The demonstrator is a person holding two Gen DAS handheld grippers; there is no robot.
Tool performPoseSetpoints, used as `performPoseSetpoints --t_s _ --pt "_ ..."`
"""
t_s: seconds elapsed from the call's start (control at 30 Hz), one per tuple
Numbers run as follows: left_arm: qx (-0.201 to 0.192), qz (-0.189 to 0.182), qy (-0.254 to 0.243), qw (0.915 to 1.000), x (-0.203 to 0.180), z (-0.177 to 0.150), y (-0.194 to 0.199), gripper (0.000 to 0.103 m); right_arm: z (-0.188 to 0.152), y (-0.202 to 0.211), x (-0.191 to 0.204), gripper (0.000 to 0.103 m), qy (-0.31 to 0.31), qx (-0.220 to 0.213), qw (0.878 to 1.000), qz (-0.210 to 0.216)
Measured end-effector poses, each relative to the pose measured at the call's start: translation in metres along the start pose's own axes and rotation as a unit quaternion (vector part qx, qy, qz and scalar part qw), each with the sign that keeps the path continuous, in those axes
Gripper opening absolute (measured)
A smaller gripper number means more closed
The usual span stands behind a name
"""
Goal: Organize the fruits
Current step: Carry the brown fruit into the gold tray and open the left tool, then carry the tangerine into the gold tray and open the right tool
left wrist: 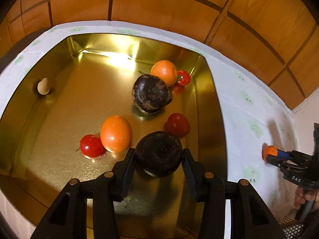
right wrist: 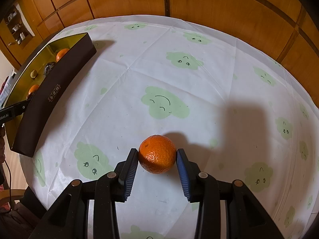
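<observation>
The left hand-held gripper (left wrist: 159, 155) is clamped on a dark round purple-black fruit (left wrist: 159, 153) just above the floor of the gold-lined rectangular tin tray (left wrist: 59, 109). The right hand-held gripper (right wrist: 157, 155) has both pads touching a dimpled round orange (right wrist: 157, 154) resting on the white green-cloud-print worktop (right wrist: 179, 79), well apart from the tray.

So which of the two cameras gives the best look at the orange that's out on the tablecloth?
The right wrist view: the orange sits large and sharp between the right gripper's fingers on the tablecloth. The left wrist view shows it only small and blurred at the far right edge.
</observation>
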State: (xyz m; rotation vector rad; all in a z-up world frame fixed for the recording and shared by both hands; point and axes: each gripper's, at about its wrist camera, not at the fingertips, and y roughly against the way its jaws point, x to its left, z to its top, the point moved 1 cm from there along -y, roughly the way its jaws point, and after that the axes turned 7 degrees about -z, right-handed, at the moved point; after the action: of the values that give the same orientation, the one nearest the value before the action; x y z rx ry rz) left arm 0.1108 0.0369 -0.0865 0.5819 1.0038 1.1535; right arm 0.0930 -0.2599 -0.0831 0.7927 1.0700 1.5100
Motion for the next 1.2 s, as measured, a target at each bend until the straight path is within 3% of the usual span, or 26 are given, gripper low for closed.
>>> performPoseSetpoints --t_s 0.2,0.5,0.73,1.2 --pt "-0.019 0.015 -0.006 0.9997 0.002 -0.003 0.009 0.053 0.001 -0.001 0.001 0.04 0.002 0.002 1.0 -0.005" --pt "-0.091 0.09 -0.042 0.9908 -0.005 -0.008 0.047 0.054 0.002 -0.001 0.001 0.04 0.002 0.0 1.0 -0.008" --pt "-0.117 0.091 -0.046 0.9878 -0.008 -0.009 0.068 0.058 0.001 0.001 0.003 0.04 0.002 -0.003 1.0 -0.012" --pt "-0.118 0.089 -0.046 0.9879 -0.009 -0.018 0.07 0.058 0.0 0.001 0.004 0.04 0.001 -0.009 1.0 -0.018"
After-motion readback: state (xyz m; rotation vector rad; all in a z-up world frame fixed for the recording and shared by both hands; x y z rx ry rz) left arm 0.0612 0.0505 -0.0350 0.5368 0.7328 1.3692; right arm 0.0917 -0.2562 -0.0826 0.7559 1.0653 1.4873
